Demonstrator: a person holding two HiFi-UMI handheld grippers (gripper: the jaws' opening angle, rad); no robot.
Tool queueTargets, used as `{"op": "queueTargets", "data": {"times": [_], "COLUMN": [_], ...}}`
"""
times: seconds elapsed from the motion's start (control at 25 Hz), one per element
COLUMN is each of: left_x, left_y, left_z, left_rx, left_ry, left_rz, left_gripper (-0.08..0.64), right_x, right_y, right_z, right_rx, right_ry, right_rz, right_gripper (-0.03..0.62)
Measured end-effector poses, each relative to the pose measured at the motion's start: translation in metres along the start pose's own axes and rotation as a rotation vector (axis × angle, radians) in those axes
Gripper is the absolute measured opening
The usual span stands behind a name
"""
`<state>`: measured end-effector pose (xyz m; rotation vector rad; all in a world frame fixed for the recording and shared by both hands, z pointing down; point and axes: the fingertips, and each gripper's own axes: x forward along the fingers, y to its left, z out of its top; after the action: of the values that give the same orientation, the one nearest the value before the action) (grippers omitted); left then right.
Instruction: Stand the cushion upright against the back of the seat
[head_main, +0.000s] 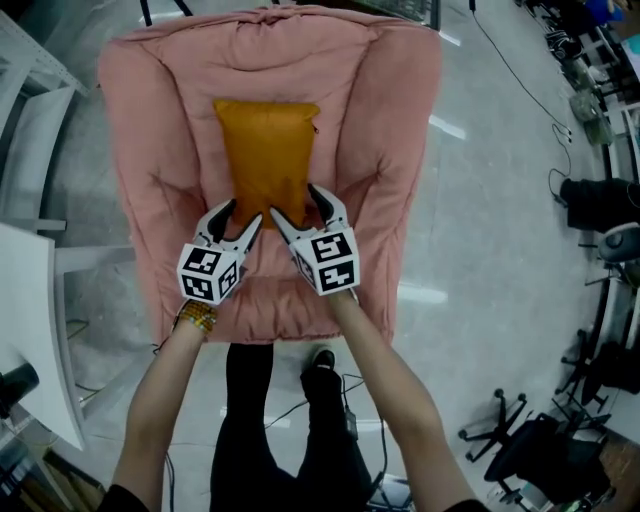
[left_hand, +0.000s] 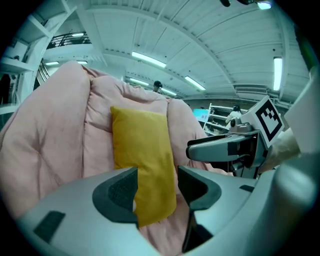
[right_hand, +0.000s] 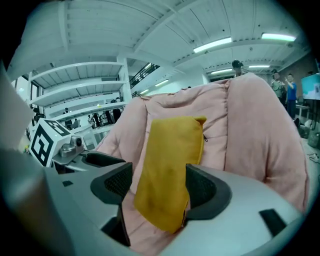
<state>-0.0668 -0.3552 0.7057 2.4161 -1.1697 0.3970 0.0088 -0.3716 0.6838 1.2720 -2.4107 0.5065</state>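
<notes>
Orange-yellow cloth marks the cushion (head_main: 265, 150), which sits in the middle of the pink padded seat (head_main: 150, 150). In the head view its long side runs from 12 to 6 o'clock. Its upper end leans on the back of the seat (head_main: 270, 40), in the hollow between the two puffy side rolls. From both gripper views it looks reared up and tilted back against that padding; its lower end hangs just above the seat pad.

Both claws have hold of that lower end. The left gripper (head_main: 245, 212) takes the corner at about 7 o'clock of the cushion, its jaws at a middling width with the cloth filling the gap between the pads. The right gripper (head_main: 292, 202) takes the corner at about 5 o'clock – its jaws stand wider, and the fabric is bunched between them, with the zip edge against one pad. The two grippers sit just beside each other, their marker cubes (head_main: 210, 272) nearly touching.

Behind the cubes the person's forearms run down to 6 o'clock, with a beaded bracelet (head_main: 197, 317) on the left wrist. Dark trouser legs and a black shoe (head_main: 320, 360) stand at the seat's front edge. Around the seat lies a pale glossy floor (head_main: 480, 250) – a white shelf unit (head_main: 30, 160) at 9 o'clock, black cables (head_main: 520, 80) at 2 o'clock.
</notes>
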Motion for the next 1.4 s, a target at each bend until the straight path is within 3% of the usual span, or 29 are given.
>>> {"op": "queueTargets", "data": {"times": [0.2,0.32,0.52,0.76,1.4], "left_x": [-0.026,-0.041,-0.071,-0.121,-0.21], "left_y": [-0.032,-0.053,-0.089,-0.154,-0.241], "left_z": [0.019,0.023,0.026,0.067,0.12], "left_rx": [0.028,0.035,0.024,0.05,0.106], "left_ry": [-0.046,-0.062,-0.086,-0.082,-0.092], "left_rz": [0.009,0.008,0.009,0.014,0.024], "left_gripper": [0.235,0.233,0.178,0.113,0.029], "right_x": [-0.035,-0.061,-0.104,-0.178,-0.296], "right_y": [0.022,0.033,0.046,0.071,0.126], "right_z": [0.009,0.011,0.011,0.047,0.098], "right_rx": [-0.012,-0.054,-0.077,-0.076,-0.068], "right_ry": [-0.026,-0.044,-0.059,-0.074,-0.152], "right_rz": [0.013,0.015,0.017,0.052,0.052], "right_gripper": [0.327,0.189,0.09,0.064,0.029]}}
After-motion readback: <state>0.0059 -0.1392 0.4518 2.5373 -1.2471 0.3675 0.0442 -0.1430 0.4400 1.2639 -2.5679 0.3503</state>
